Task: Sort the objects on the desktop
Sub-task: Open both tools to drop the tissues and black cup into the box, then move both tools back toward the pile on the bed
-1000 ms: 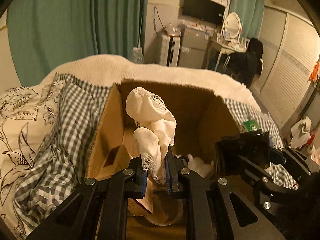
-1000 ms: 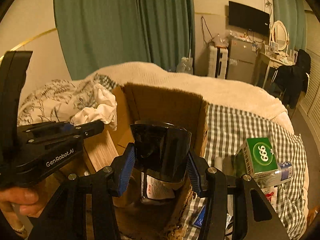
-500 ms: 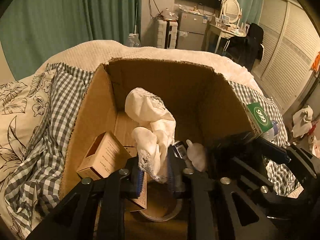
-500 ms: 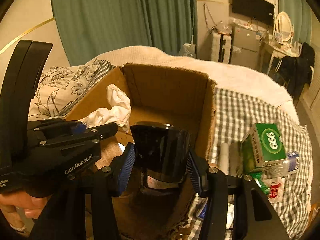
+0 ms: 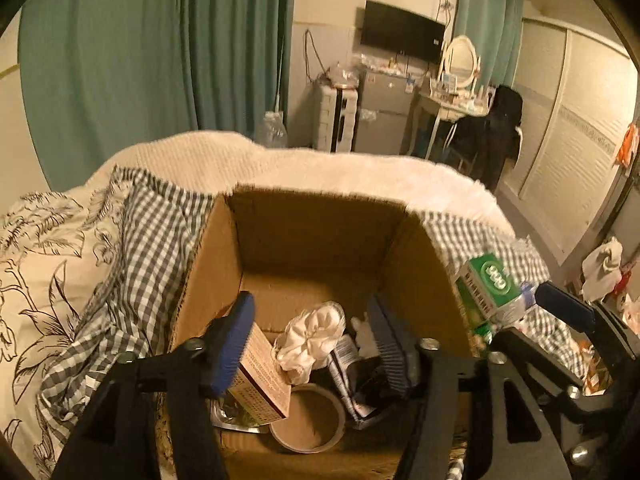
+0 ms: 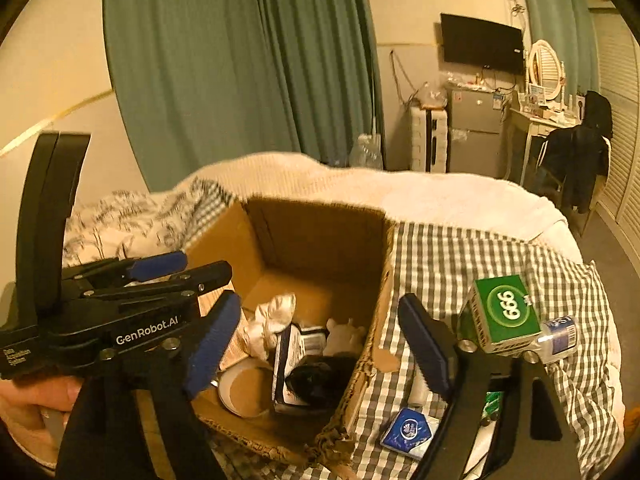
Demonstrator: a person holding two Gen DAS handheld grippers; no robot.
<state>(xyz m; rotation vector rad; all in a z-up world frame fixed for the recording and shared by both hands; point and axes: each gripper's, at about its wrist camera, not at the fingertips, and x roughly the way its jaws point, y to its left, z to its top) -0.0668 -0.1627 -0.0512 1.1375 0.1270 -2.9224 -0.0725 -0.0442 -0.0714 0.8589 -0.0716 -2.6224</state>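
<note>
Left tongs (image 5: 312, 344) and right tongs (image 6: 320, 344) spread wide, nothing gripped. White cloth (image 5: 310, 338) and black cup (image 6: 316, 380) seen inside cardboard box (image 5: 320, 220); cup details lost in shadow.

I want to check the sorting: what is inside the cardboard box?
In the box: a white cloth, small carton, tape roll, black cup and a packet. Anything beneath them is hidden.

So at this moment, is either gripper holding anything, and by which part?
Nothing is held. The left gripper and right gripper are both open; the white cloth and black cup lie in the cardboard box.
</note>
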